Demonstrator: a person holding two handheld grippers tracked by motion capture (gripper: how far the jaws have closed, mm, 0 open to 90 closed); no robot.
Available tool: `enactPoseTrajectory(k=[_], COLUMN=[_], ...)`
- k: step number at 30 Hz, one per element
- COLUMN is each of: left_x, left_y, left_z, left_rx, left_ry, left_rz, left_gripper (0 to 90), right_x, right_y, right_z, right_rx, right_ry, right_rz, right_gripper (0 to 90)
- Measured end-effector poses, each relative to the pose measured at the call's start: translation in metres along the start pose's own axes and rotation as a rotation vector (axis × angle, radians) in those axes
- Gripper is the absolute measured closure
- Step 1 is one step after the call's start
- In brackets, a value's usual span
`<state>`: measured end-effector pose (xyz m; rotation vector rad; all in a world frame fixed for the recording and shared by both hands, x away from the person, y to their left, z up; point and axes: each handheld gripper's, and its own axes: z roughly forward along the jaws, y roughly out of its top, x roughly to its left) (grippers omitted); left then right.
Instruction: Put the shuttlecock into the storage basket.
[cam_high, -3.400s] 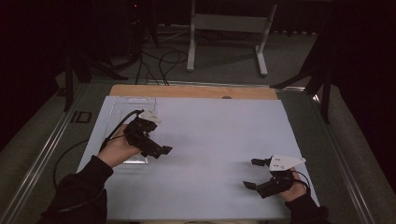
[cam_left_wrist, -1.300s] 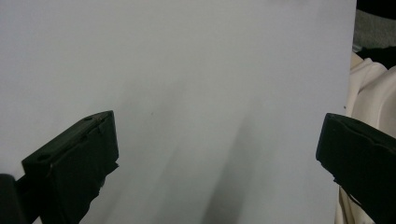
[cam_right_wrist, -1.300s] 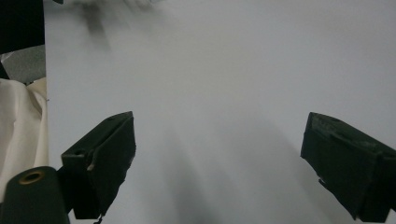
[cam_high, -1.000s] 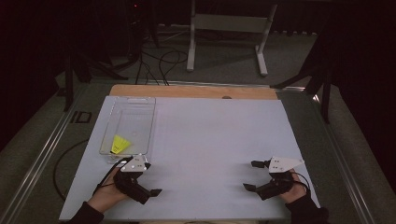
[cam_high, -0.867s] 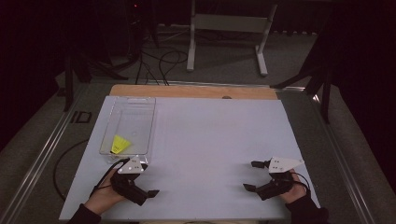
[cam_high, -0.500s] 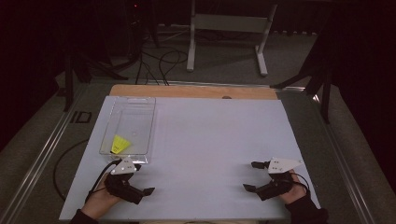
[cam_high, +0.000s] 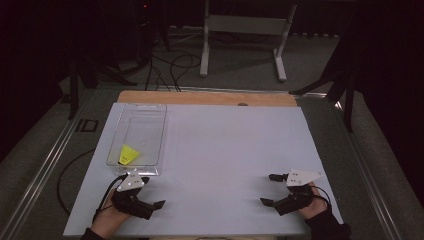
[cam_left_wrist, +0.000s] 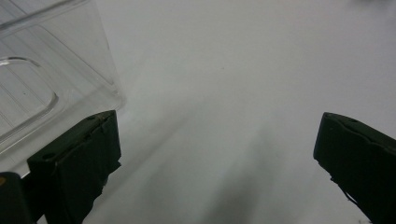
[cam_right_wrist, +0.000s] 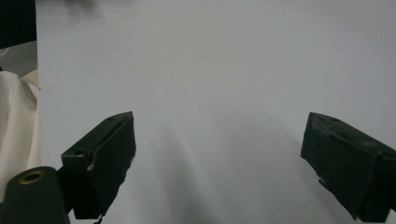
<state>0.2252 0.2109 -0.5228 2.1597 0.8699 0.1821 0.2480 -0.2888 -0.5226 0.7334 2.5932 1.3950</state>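
A clear tray (cam_high: 150, 112) holding a yellow shuttlecock (cam_high: 129, 154) sits just beyond the left tongs (cam_high: 150, 200); both left and right tongs (cam_high: 269, 189) gape wide, empty, over the white tabletop (cam_high: 225, 145).

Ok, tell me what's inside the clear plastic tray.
The clear tray holds one yellow shuttlecock near its front left corner. The rest looks bare; its walls are transparent, so nothing inside is covered.

Two grippers rest on the white table (cam_high: 225, 150): the left gripper (cam_high: 152, 192) near left, the right gripper (cam_high: 267, 190) near right, each with two black jaws spread wide and holding nothing. One clear plastic tray (cam_high: 152, 122) lies on the left side. One yellow shuttlecock (cam_high: 129, 155) sits inside it, at its near end.
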Motion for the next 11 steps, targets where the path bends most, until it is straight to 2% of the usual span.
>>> enactPoseTrajectory(k=[6,11], left_x=[-0.0031,-0.0032], left_y=[0.0009,0.0012], left_z=[0.0054,0.0057], left_rx=[0.026,0.018], left_ry=[0.01,0.001], left_rz=[0.007,-0.002], left_gripper=[1.2,1.2], right_x=[-0.0003,-0.0008], right_y=[-0.0005,-0.0006], right_z=[0.0008,-0.0001], right_rx=[0.005,0.007], right_ry=[-0.005,-0.011], right_rz=[-0.001,0.001], right_gripper=[10.4,10.4])
